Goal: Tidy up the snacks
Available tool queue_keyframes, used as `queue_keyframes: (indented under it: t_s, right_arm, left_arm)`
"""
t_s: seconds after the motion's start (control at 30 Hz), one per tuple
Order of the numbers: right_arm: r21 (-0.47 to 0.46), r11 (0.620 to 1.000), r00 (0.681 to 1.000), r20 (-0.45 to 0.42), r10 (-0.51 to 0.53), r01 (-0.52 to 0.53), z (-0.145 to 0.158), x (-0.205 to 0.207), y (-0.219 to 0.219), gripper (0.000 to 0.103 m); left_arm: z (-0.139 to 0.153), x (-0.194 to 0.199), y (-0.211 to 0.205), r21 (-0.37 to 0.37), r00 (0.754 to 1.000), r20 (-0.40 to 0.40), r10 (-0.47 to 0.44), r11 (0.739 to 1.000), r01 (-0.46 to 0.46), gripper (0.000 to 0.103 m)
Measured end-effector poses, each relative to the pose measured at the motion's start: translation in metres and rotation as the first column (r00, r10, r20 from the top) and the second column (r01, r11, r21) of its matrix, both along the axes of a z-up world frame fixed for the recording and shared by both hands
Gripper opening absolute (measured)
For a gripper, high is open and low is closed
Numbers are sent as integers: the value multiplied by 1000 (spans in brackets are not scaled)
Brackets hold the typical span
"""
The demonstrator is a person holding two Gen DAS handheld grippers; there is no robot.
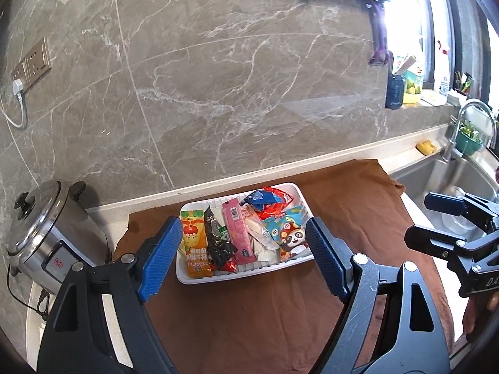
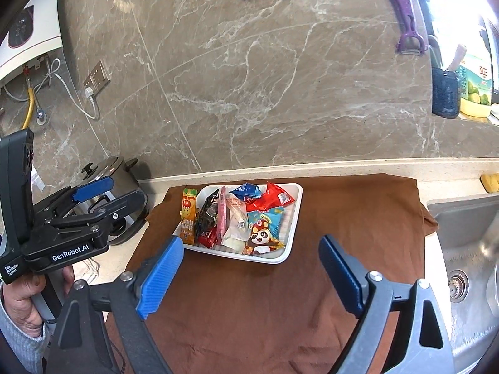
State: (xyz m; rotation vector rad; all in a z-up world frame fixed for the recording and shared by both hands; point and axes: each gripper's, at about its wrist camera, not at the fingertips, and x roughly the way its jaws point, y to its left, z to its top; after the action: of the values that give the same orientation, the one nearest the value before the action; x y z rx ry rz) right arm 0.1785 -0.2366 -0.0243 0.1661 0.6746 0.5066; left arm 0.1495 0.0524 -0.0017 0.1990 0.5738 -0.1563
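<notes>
While both grippers hang above the cloth w/ nothing between their jaws, we see the white tray sitting on the brown cloth, near the wall edge of the counter. Tray is a shallow rounded rectangle, ribbed inside, looks like foam or thin plastic. We count glossy crinkly wrappers packed in it: orange packet at the left end, tall and flat; black packet beside it; pink bar, long and narrow; a pale see-through pouch; panda packet at the right; red wrapper and blue wrapper toward the back.

Left gripper: jaws spread wide, ribbed blue pads, black struts, empty. Right gripper: same build, jaws also apart, empty.

Wall is grey-brown marble-look tile w/ white veins. Steel cooker w/ domed lid sits left of the cloth; steel sink to the right, partly cut by the frame edge.

Print on the wrappers is too small for us to read. Lower parts of some packets are hidden behind the pads in the left wrist view. Window area is blown out by glare.
</notes>
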Motion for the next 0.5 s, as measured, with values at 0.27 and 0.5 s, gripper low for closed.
queue_keyframes:
  t_s: [0.27, 0.5]
  right_arm:
    - [12, 1000, 1000, 21, -4, 3, 6, -16, -24, 94]
    - [16, 1000, 999, 32, -15, 14, 7, -30, -48, 98]
  left_arm:
    - [8, -24, -26, 21, 1000, 23, -8, 1000, 7, 80]
    - [14, -45, -53, 38, 999, 40, -20, 999, 18, 80]
